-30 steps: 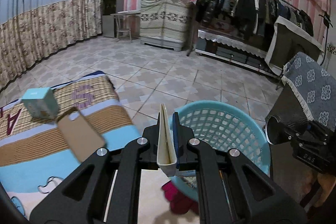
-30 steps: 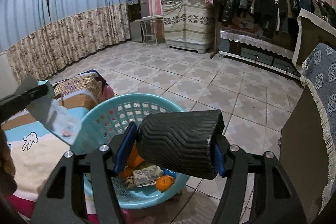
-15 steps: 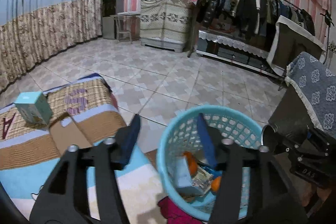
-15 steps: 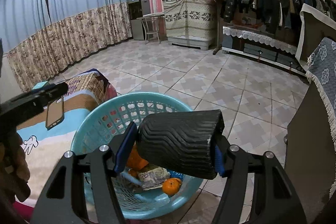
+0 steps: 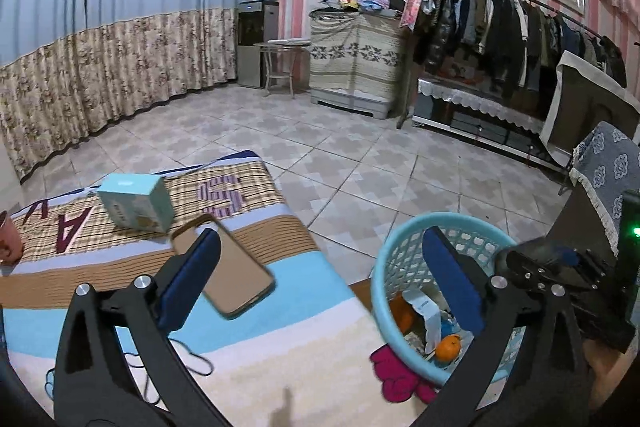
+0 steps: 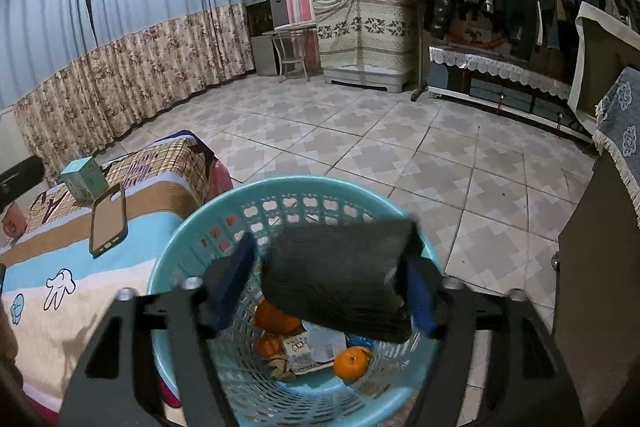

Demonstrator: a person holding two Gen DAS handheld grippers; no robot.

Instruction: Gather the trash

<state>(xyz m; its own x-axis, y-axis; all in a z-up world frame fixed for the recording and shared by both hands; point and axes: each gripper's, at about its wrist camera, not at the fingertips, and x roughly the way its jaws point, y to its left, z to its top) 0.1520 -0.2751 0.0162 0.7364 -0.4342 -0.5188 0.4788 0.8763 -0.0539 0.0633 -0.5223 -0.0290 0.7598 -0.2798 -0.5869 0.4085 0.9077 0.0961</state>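
Right tongs [image 6: 328, 295] opening; black block [image 6: 340, 275] between, over basket [image 6: 176, 251]

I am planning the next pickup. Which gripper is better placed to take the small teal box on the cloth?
Left. The left gripper, jaws just opened and empty, faces the teal box. The right gripper, jaws just opening, has the black ribbed item between them over the basket.
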